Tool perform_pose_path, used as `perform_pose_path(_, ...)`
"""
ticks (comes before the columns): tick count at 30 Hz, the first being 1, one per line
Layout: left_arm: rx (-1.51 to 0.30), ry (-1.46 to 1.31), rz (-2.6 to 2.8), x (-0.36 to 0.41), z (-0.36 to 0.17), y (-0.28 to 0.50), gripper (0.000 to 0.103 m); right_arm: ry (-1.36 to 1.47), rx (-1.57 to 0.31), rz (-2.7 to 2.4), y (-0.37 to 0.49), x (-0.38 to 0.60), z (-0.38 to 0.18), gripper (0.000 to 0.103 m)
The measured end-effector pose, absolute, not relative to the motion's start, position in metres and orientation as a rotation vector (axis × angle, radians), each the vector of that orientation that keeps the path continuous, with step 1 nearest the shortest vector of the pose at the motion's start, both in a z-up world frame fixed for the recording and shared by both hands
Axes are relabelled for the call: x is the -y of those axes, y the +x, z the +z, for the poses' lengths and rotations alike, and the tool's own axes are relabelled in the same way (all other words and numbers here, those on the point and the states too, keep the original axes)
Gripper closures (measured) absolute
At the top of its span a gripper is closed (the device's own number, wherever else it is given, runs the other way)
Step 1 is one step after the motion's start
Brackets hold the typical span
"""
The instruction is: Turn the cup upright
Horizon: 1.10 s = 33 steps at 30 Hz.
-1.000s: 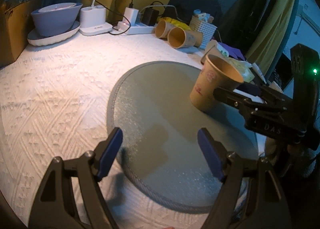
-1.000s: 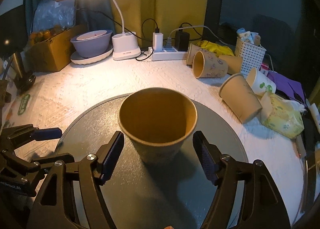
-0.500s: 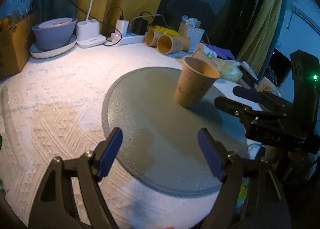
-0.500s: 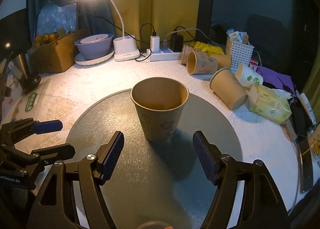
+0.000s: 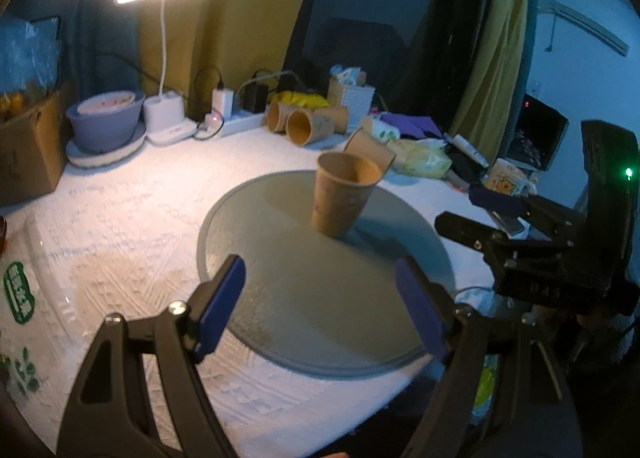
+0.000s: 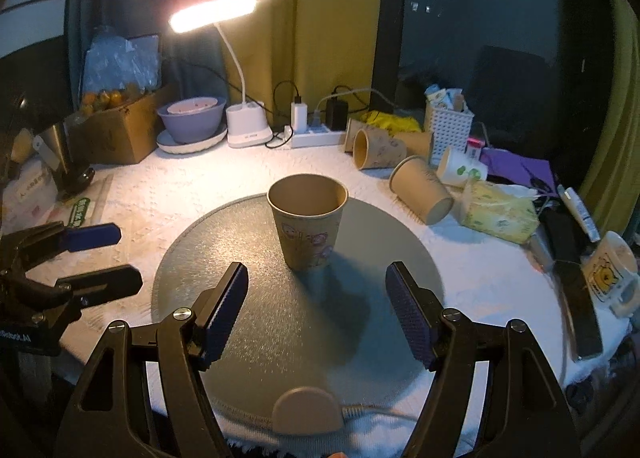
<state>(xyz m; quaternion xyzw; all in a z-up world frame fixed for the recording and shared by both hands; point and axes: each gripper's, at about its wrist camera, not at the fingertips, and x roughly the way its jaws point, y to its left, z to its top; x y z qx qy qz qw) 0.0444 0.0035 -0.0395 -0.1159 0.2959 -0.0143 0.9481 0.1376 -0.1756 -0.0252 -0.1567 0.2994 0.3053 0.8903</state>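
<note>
Cardboard at far left: one brown box, corners soft, with a crinkled clear plastic bag above it. Next right, one lavender bowl, round and smooth, sits on a pale plate. Beside it one white desk lamp on a blocky base, thin curved neck, lit bar head. One white power strip follows, two plugs in it.

Worktop covered in white embossed cloth with a raised diamond pattern. At centre lies one round grey mat, frosted and grainy.

Paper cup, tan, tapered, printed with small cartoon figures, stands upright with mouth up near the mat's middle; nothing touches it.

Left gripper: black frame, blue ribbed pads, jaws wide apart and empty, short of the cup over the mat's near edge. Right gripper: same build, jaws wide apart, empty, the cup beyond them.

Right of the mat, three more tan paper cups lie on their sides, plus one white cup with a green print. One white lattice basket stands behind. One yellow soft tissue pack, one purple cloth, one ceramic mug with a cartoon bear at far right.
</note>
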Motion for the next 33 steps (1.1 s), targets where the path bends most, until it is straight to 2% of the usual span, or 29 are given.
perform_pose_path(33,-0.343,-0.103,-0.017,0.03,0.064,-0.015,0.024,-0.264,-0.369,0.642,0.048,0.215,0.084,0.029)
